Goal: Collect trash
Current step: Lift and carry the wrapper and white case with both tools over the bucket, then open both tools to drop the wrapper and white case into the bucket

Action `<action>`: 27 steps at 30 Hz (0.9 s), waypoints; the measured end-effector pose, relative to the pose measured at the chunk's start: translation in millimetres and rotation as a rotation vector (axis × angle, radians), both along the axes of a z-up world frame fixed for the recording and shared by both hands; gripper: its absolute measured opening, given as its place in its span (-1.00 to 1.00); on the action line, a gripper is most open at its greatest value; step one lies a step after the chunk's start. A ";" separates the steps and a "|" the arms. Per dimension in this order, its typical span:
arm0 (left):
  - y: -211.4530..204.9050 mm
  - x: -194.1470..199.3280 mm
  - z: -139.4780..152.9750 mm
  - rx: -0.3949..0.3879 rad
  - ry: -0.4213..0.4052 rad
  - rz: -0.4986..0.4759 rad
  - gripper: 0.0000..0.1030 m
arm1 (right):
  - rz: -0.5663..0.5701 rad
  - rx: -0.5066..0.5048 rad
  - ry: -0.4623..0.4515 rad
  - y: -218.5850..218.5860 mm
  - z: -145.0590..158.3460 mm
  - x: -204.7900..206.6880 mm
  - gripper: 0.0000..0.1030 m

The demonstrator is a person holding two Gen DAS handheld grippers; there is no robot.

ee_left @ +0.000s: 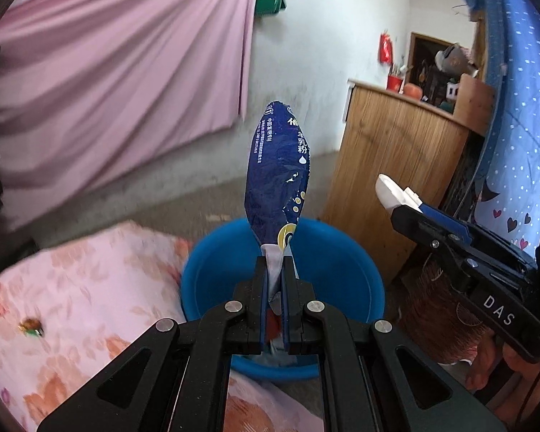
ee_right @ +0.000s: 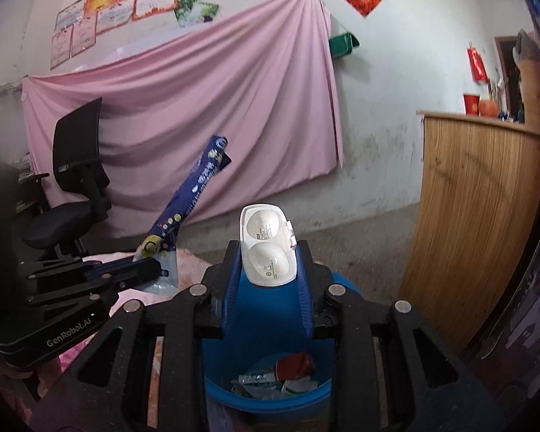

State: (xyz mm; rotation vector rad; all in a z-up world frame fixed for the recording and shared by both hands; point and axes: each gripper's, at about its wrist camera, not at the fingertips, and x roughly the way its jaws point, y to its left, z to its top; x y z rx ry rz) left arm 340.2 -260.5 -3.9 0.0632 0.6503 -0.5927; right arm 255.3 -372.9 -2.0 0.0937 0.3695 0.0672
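My left gripper [ee_left: 274, 264] is shut on a dark blue foil packet [ee_left: 279, 169] that stands upright over the blue bucket [ee_left: 345, 252]. The packet also shows in the right wrist view [ee_right: 190, 194], held by the left gripper [ee_right: 151, 264]. My right gripper [ee_right: 268, 248] is shut on a white plastic double-cup container [ee_right: 266, 244], above the bucket [ee_right: 320, 392]. The bucket holds several wrappers and a red piece [ee_right: 293, 361]. The right gripper [ee_left: 396, 194] shows at the right of the left wrist view with the white container [ee_left: 388, 187].
A pink floral bedspread [ee_left: 72, 288] lies left of the bucket, with a small candy wrapper [ee_left: 31, 325] on it. A wooden cabinet [ee_left: 388, 165] stands right of the bucket. A black office chair [ee_right: 72, 194] stands at the left by a pink wall cloth [ee_right: 198, 108].
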 end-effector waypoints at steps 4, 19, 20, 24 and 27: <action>-2.1 9.3 -4.0 0.008 0.066 0.004 -0.92 | -0.003 0.013 0.075 -4.4 -13.2 9.6 0.11; -3.0 24.2 -27.6 0.052 0.220 0.009 -0.92 | -0.010 0.006 0.274 -9.6 -43.2 30.8 0.11; -2.6 25.8 -28.5 0.049 0.228 0.013 -0.92 | -0.009 0.007 0.281 -9.8 -44.0 31.8 0.11; 0.5 30.3 -32.1 0.032 0.271 0.025 -0.90 | -0.004 0.015 0.303 -10.4 -46.8 34.5 0.11; 2.6 31.9 -32.9 0.032 0.289 0.034 -0.83 | 0.000 0.020 0.313 -10.5 -47.9 37.1 0.12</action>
